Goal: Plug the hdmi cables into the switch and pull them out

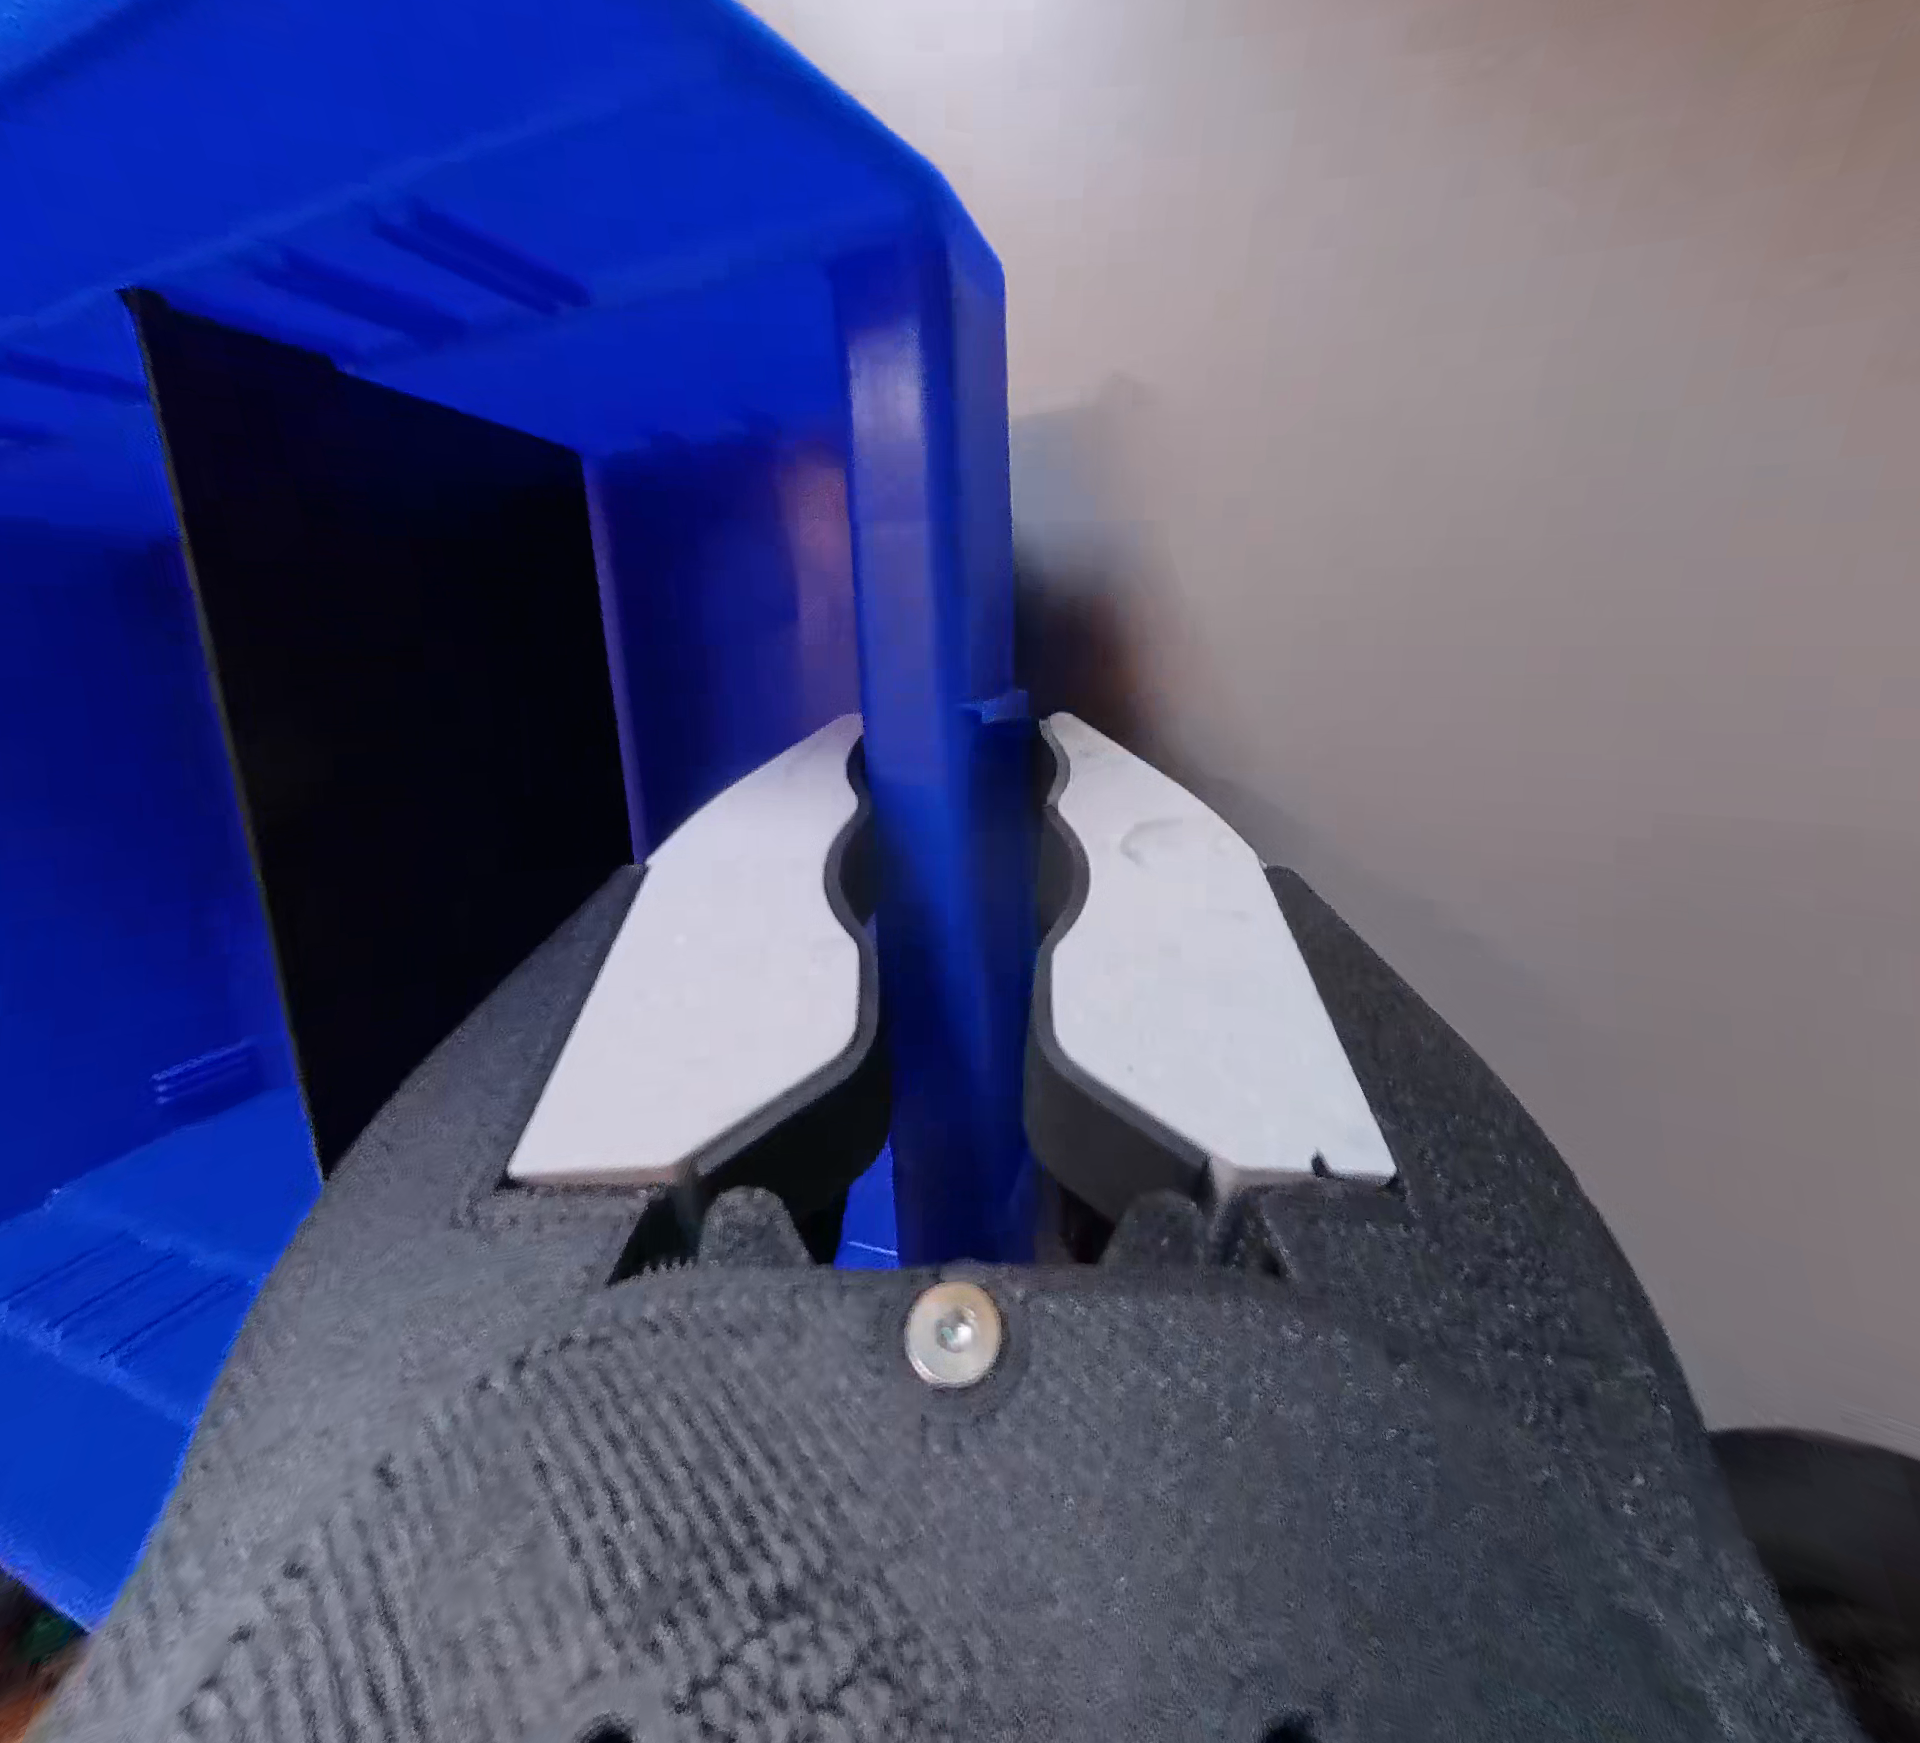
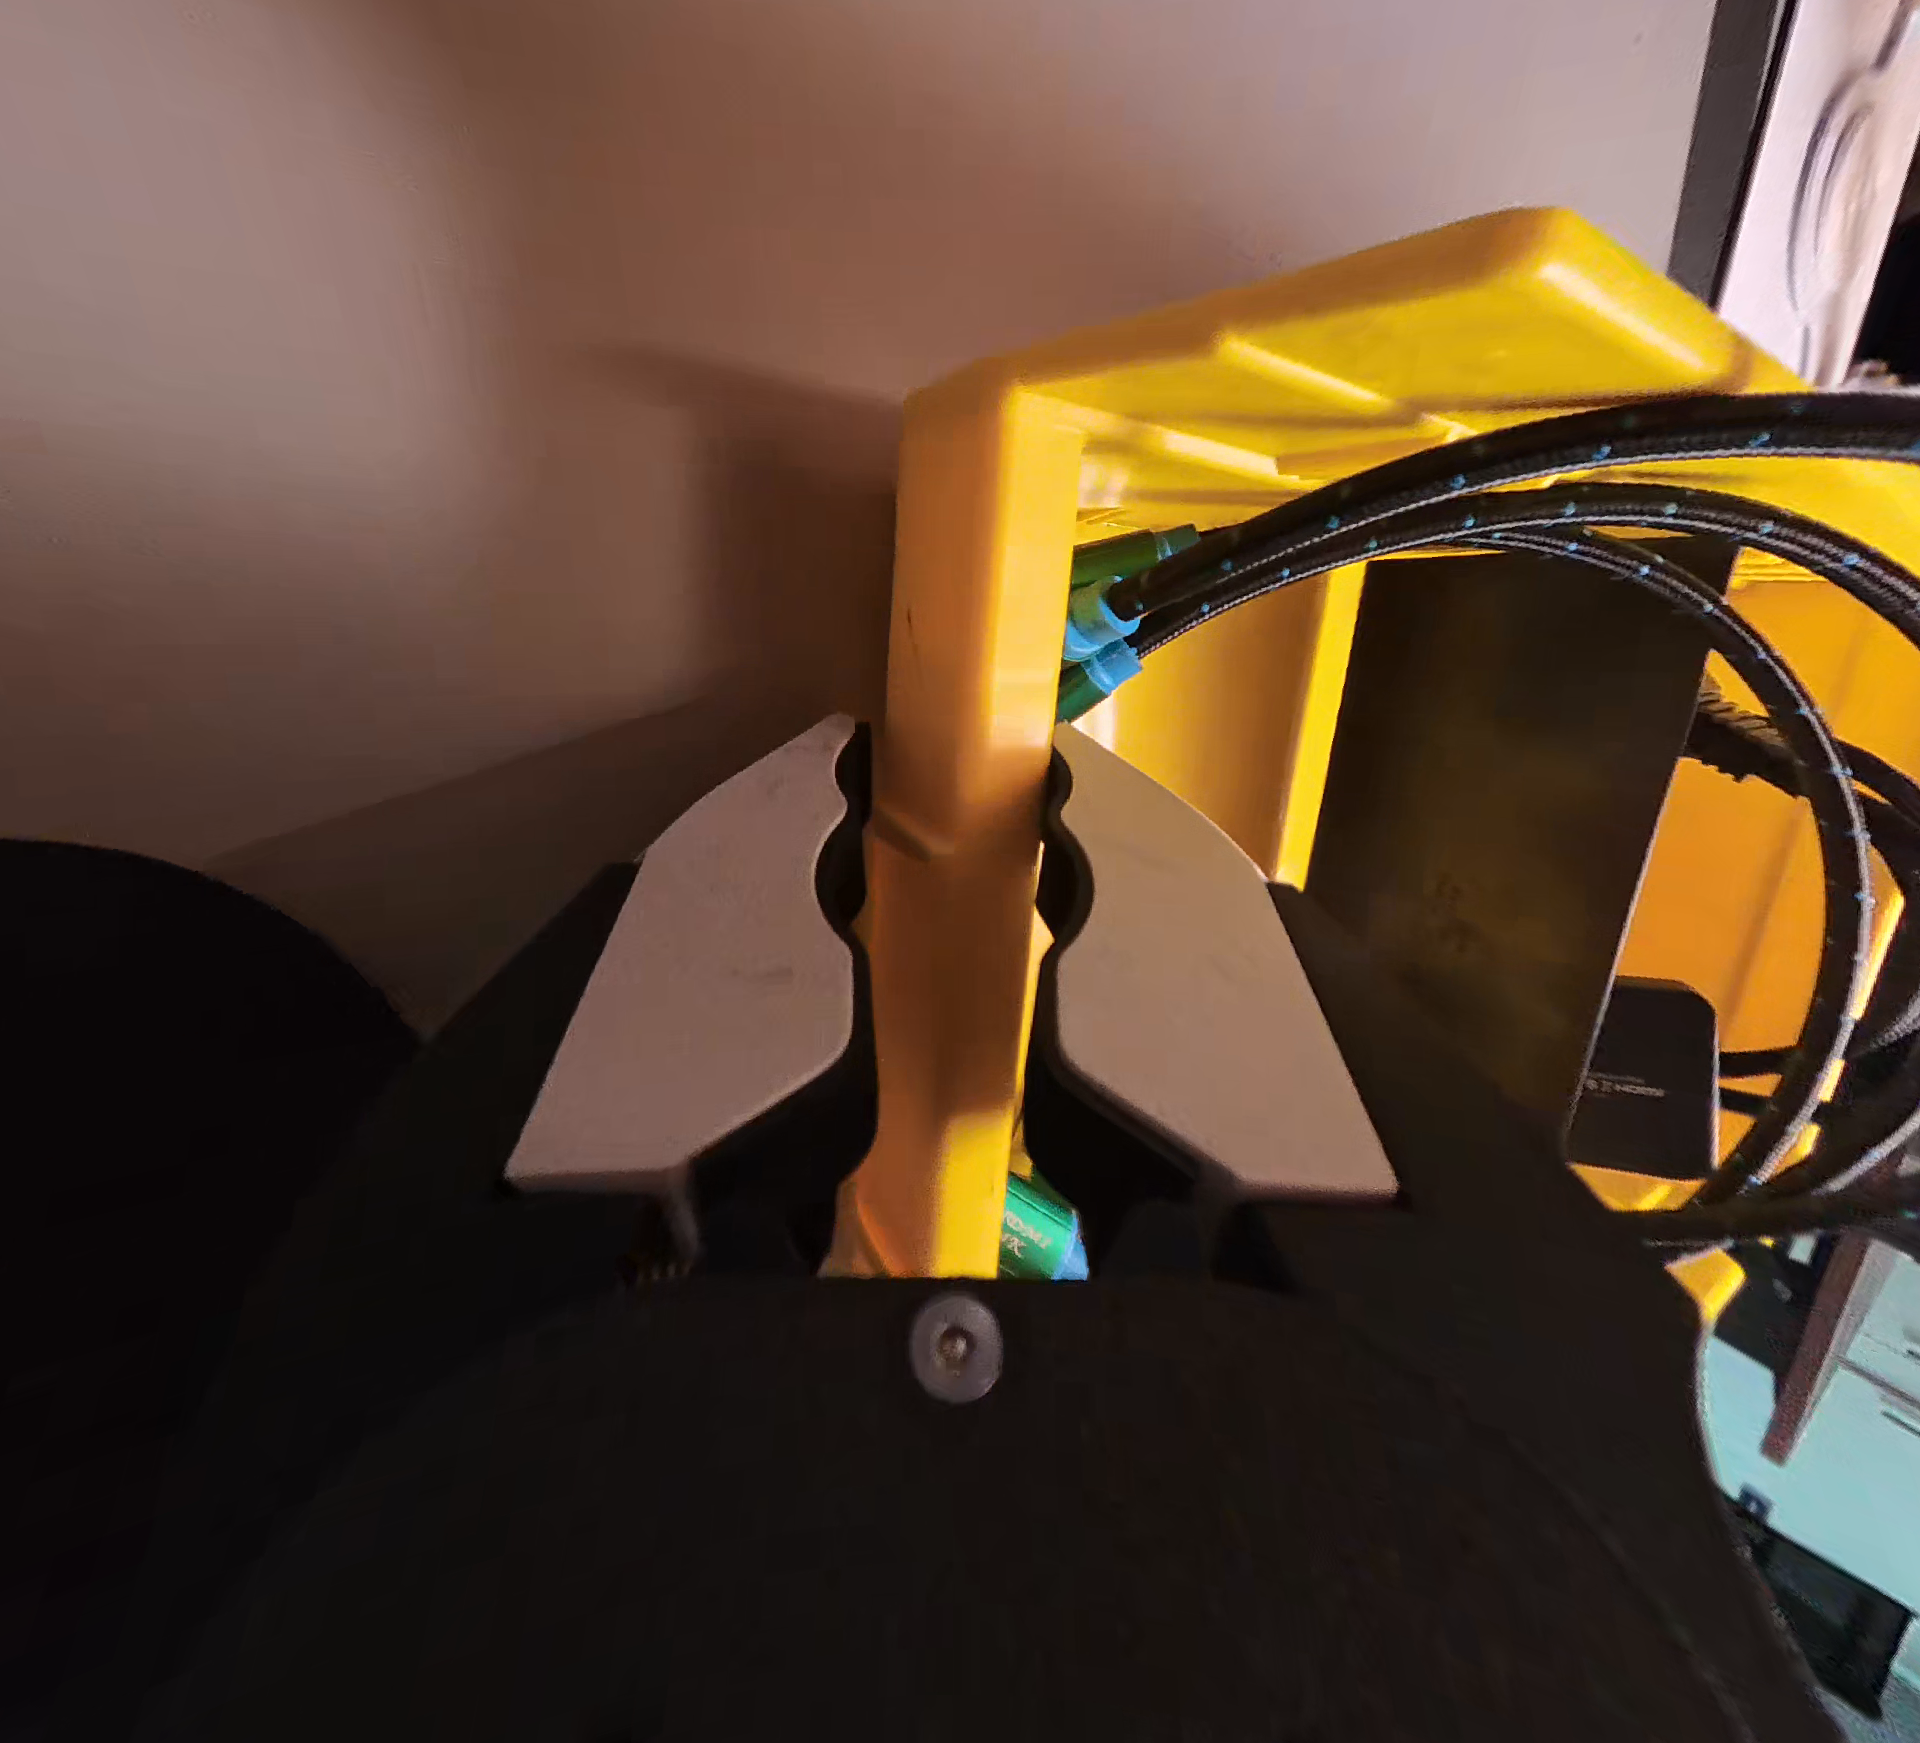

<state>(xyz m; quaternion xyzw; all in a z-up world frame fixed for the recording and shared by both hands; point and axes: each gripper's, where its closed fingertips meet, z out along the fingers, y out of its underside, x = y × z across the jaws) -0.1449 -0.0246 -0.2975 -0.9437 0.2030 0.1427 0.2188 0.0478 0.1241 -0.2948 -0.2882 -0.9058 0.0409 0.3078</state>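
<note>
My left gripper [image 1: 948,737] is shut on the right rim of a blue plastic bin [image 1: 416,166], which looks tilted with its opening toward me. A dark flat panel [image 1: 395,706] stands inside it. My right gripper [image 2: 951,748] is shut on the left rim of a yellow plastic bin [image 2: 1455,322]. Several black braided HDMI cables [image 2: 1558,509] with green and blue plugs [image 2: 1101,613] loop inside the yellow bin. A black switch box [image 2: 1642,1080] lies deeper in, next to a dark upright divider [image 2: 1507,810]. A green plug [image 2: 1039,1236] shows low between my right fingers.
A pale wall [image 1: 1455,343] fills the background of both views. A dark vertical frame [image 2: 1745,31] stands at the far right of the right wrist view. A dark rounded shape [image 2: 156,1018] sits at the lower left there.
</note>
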